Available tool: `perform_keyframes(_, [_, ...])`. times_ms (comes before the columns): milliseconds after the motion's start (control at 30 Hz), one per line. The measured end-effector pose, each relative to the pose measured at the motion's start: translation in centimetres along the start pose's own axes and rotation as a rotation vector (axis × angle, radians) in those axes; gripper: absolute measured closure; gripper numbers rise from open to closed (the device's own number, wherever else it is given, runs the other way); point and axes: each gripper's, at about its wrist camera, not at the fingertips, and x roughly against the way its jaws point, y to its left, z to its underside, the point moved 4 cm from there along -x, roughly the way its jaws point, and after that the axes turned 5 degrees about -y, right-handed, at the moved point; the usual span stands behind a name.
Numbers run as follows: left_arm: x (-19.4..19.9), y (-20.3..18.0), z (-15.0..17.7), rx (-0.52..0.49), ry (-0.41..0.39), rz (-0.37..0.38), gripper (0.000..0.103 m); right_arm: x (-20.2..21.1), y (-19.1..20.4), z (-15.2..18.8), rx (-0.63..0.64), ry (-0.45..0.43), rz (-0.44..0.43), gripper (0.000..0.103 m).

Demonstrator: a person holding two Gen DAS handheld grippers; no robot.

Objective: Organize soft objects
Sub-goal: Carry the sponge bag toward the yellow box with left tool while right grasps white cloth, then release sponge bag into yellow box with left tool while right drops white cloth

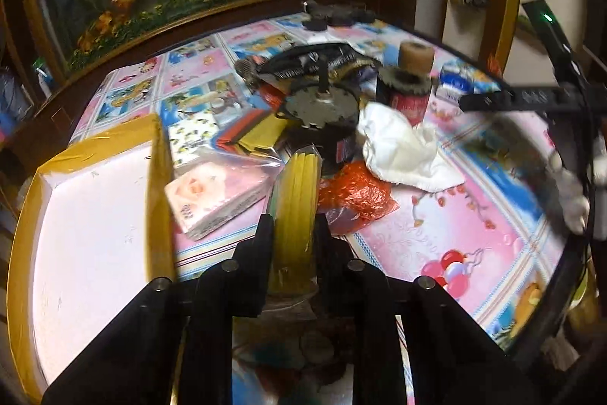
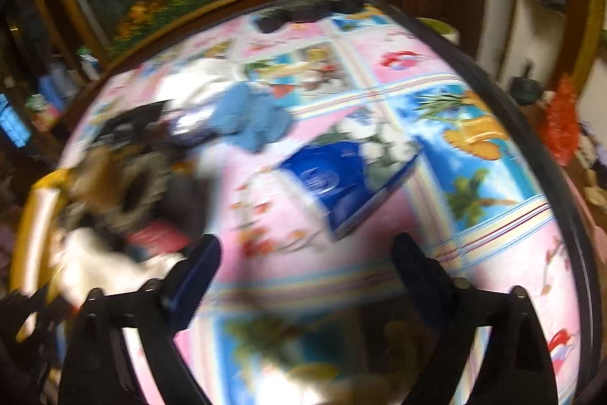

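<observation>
the tray [image 1: 95, 215] with the yellow taped rim sits at the near left, its white floor bare. just right of it the left gripper [image 1: 294, 230] pinches the yellow sponge pack [image 1: 297, 185], jaws narrow on its slippery wrap. the pack could squirt out or drag the pink tissue packet [image 1: 212, 196] beside it. further right lie the orange bag [image 1: 356, 194] and white cloth [image 1: 402, 150]. the right gripper [image 2: 307, 253] hangs with jaws wide and empty near the blue box [image 2: 341, 181]; a blind sweep could knock it. that view is smeared, so the left clutter is unreadable.
</observation>
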Motion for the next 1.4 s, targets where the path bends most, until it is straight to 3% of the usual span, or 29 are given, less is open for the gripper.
perform_keyframes(167, [2.4, 0.5, 0.6, 0.069, -0.046, 0.034, 0.085, 2.3, 6.1, 2.9, 0.218, 0.051, -0.178, 0.016])
perform_keyframes(267, [3.7, 0.9, 0.9, 0.127, -0.07, 0.066, 0.085, 1.6, 9.3, 3.5, 0.343, 0.06, -0.172, 0.022])
perform_keyframes(367, [5.0, 1.4, 1.3, 0.177, -0.081, 0.087, 0.085, -0.3, 12.1, 3.0, 0.399, 0.076, -0.172, 0.039])
perform_keyframes(467, [6.1, 2.1, 1.6, 0.209, -0.095, 0.095, 0.085, -3.4, 13.7, 2.2, 0.416, 0.092, -0.141, 0.041])
perform_keyframes(500, [6.5, 2.2, 1.9, 0.215, -0.099, 0.094, 0.085, -4.1, 13.6, 2.2, 0.409, 0.102, -0.145, 0.047])
perform_keyframes(533, [7.0, 2.5, 2.0, 0.224, -0.106, 0.093, 0.085, -4.6, 13.6, 2.1, 0.375, 0.114, -0.181, 0.068])
perform_keyframes(600, [8.1, 3.4, 2.0, 0.243, -0.127, 0.094, 0.085, -4.5, 13.4, 2.1, 0.316, 0.126, -0.217, 0.09])
perform_keyframes(800, [10.5, 7.4, 1.9, 0.305, -0.165, 0.084, 0.085, 1.1, 12.8, 1.0, 0.271, 0.034, -0.248, 0.092])
perform_keyframes(867, [10.4, 9.4, 1.6, 0.339, -0.156, 0.068, 0.085, 2.9, 13.6, 0.2, 0.258, 0.017, -0.297, 0.092])
perform_keyframes(967, [9.4, 12.3, 0.9, 0.388, -0.143, 0.045, 0.085, 4.4, 15.9, -0.8, 0.214, 0.062, -0.444, 0.092])
perform_keyframes(1067, [7.4, 15.0, 0.5, 0.461, -0.12, 0.049, 0.085, 2.6, 19.7, -1.2, 0.155, 0.162, -0.589, 0.091])
perform_keyframes(1167, [4.9, 17.5, 0.3, 0.542, -0.104, 0.066, 0.085, -0.5, 22.9, -1.6, 0.099, 0.242, -0.665, 0.091])
perform_keyframes(1267, [2.5, 19.5, -0.1, 0.607, -0.1, 0.073, 0.085, -4.4, 25.5, -2.1, 0.026, 0.317, -0.714, 0.091])
perform_keyframes(1400, [-0.2, 21.2, -0.6, 0.653, -0.088, 0.089, 0.085, -9.7, 27.8, -2.8, -0.025, 0.382, -0.694, 0.091])
